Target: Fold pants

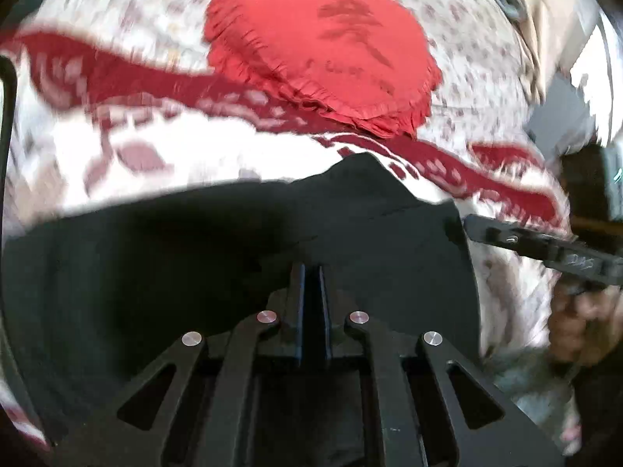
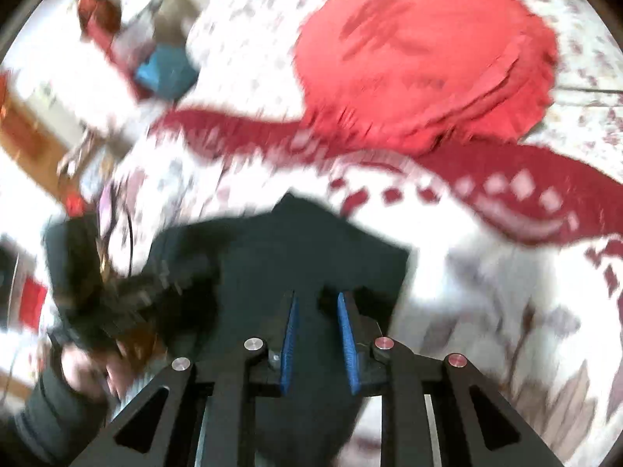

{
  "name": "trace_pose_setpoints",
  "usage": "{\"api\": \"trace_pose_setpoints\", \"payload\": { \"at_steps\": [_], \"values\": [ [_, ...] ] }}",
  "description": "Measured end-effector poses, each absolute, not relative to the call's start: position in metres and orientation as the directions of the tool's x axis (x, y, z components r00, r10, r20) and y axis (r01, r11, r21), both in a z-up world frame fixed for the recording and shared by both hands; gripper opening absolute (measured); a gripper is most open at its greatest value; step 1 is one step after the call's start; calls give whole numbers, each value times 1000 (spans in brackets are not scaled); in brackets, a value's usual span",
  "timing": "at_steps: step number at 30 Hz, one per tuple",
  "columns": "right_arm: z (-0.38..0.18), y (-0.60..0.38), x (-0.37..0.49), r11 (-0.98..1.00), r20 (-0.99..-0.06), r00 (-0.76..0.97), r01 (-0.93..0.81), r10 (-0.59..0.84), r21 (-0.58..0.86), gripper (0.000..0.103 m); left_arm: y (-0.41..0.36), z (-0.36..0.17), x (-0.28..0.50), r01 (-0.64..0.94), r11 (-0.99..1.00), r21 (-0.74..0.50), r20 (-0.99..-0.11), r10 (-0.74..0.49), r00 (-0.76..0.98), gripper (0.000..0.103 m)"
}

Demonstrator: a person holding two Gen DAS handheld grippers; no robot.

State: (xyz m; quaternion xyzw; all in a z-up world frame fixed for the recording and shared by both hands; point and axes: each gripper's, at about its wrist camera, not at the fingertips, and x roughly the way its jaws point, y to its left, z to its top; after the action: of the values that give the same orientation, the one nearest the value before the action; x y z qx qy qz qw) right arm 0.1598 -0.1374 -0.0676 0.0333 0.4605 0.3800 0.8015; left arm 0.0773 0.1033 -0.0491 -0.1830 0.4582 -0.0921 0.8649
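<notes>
Black pants lie bunched on a white bedspread with dark red patterns. In the left wrist view my left gripper is shut, its fingertips buried in the black cloth at mid-width. My right gripper reaches in from the right and meets the pants' right edge. The right wrist view shows the right gripper with black pants filling the narrow gap between its blue pads and hanging down through them. The hand on the left gripper is a blur at the lower left.
A round red frilled cushion rests on the bedspread just beyond the pants. Past the bed's left edge there is blurred clutter, a blue object and wooden furniture. A hand shows at right.
</notes>
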Motion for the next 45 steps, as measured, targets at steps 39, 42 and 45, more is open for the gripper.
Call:
{"api": "trace_pose_setpoints", "payload": {
  "at_steps": [39, 42, 45],
  "values": [
    [-64, -215, 110, 586, -455, 376, -418, 807, 694, 20, 261, -124, -106, -328, 130, -936, -352, -299, 887, 72],
    [-64, -215, 110, 588, -458, 376, -414, 805, 694, 20, 258, -125, -110, -313, 139, -940, -341, -287, 895, 72],
    [-64, -215, 111, 588, -459, 374, -413, 806, 695, 20, 255, -119, -118, -304, 168, -938, -341, -270, 900, 69]
  ]
}}
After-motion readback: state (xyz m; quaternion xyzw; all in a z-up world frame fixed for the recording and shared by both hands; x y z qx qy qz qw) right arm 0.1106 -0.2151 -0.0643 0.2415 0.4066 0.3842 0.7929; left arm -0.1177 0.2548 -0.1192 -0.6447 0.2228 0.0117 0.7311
